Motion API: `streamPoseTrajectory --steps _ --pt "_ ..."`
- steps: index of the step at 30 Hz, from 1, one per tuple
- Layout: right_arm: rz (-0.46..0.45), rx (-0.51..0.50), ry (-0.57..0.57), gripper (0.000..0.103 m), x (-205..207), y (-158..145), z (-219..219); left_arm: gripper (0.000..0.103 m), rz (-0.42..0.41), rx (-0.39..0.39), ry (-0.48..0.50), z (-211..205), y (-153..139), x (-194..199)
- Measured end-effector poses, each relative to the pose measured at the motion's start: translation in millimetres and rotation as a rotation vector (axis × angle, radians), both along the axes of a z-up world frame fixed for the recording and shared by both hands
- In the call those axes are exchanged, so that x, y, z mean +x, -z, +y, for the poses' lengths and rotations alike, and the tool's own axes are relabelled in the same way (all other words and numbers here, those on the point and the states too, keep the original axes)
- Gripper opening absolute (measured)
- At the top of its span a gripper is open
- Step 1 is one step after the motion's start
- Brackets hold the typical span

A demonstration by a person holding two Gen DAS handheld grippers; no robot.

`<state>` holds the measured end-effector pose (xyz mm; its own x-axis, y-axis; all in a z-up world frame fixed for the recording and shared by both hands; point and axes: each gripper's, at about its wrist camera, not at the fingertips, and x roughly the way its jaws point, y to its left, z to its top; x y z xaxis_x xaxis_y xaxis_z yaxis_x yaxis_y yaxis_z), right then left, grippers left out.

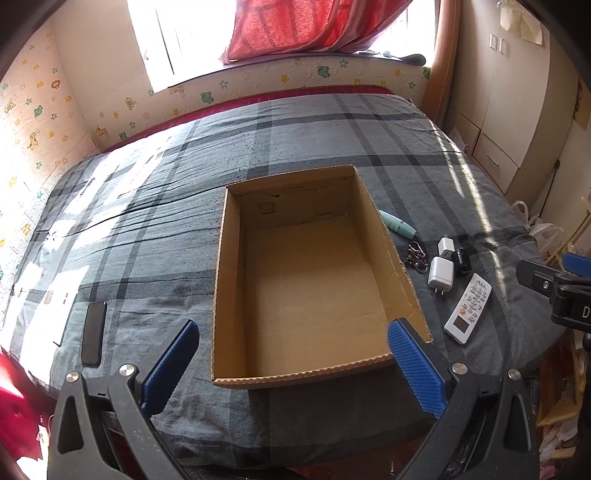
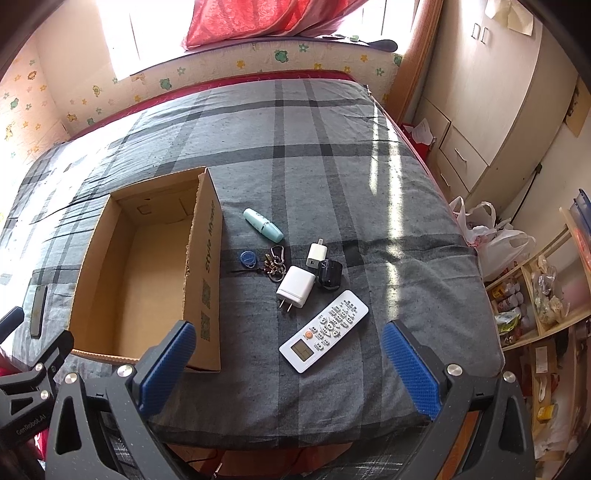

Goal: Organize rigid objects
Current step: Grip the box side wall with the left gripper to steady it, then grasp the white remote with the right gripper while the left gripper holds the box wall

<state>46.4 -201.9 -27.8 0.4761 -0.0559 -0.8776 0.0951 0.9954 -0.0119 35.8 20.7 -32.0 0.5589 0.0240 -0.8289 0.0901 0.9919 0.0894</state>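
On a grey plaid bedspread below a sunlit window, a cardboard box sits centre-left; both grippers, left and right, gape apart, holding nothing.

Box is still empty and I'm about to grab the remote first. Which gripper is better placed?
Right. The right gripper is open with the remote lying just ahead between its fingers. The left gripper faces the empty cardboard box, the remote off to its right.

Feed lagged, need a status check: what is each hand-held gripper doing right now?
Left hand-held gripper: open, holding nothing, over the cardboard box.
Right hand-held gripper: open, holding nothing, near the remote.
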Motion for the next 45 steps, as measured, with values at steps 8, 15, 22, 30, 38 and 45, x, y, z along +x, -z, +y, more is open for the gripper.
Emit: streamPoseTrajectory --steps 8,15,22,30,38,45 --pt "0.027 0.000 0.027 0.103 11 13 -9 0.103 0.006 0.030 -0.038 30 20 29" --pt "0.058 -0.007 0.052 0.103 24 29 -18 0.103 0.039 0.019 -0.041 52 46 58" --pt "0.095 -0.009 0.068 0.103 37 47 -26 0.103 0.101 -0.007 -0.084 75 81 89" --pt "0.146 -0.007 0.084 0.103 54 70 -36 0.103 0.152 -0.021 -0.110 92 107 110" --pt "0.185 -0.010 0.102 0.103 68 87 -47 0.064 0.192 -0.046 -0.077 90 123 122" --pt "0.216 -0.011 0.133 0.103 77 95 -60 0.014 0.226 -0.045 -0.033 82 135 126"
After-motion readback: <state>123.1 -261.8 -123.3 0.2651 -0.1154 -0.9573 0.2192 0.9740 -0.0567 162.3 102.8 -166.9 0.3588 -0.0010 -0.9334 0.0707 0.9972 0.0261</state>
